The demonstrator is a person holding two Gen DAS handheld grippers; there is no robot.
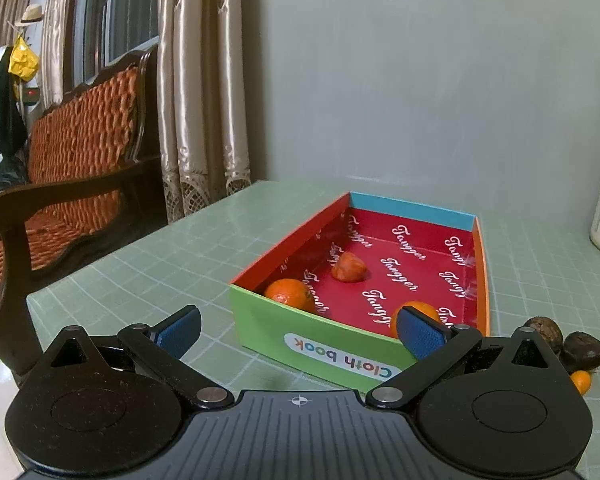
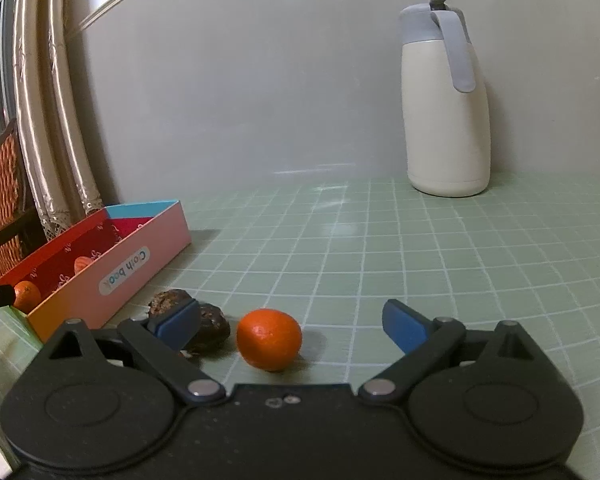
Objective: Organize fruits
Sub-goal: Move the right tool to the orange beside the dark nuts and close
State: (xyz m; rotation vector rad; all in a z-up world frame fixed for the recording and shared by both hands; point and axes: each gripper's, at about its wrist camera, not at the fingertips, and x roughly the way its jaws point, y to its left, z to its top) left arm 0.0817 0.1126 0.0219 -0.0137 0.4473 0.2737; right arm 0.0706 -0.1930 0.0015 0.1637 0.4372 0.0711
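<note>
My right tongs (image 2: 290,326) are wide open with nothing in them. A small orange (image 2: 269,339) sits on the worktop (image 2: 420,248) just right of the box (image 2: 100,264), close in front. It looks round, light and a bit squishy, so I think it could roll. I would pinch its fat middle gently. My left tongs (image 1: 298,332) are open too.

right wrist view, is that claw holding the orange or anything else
Nothing is held. The right claw is open, with the orange sitting on the table between its fingers, untouched. The left claw is open and empty too.
</note>
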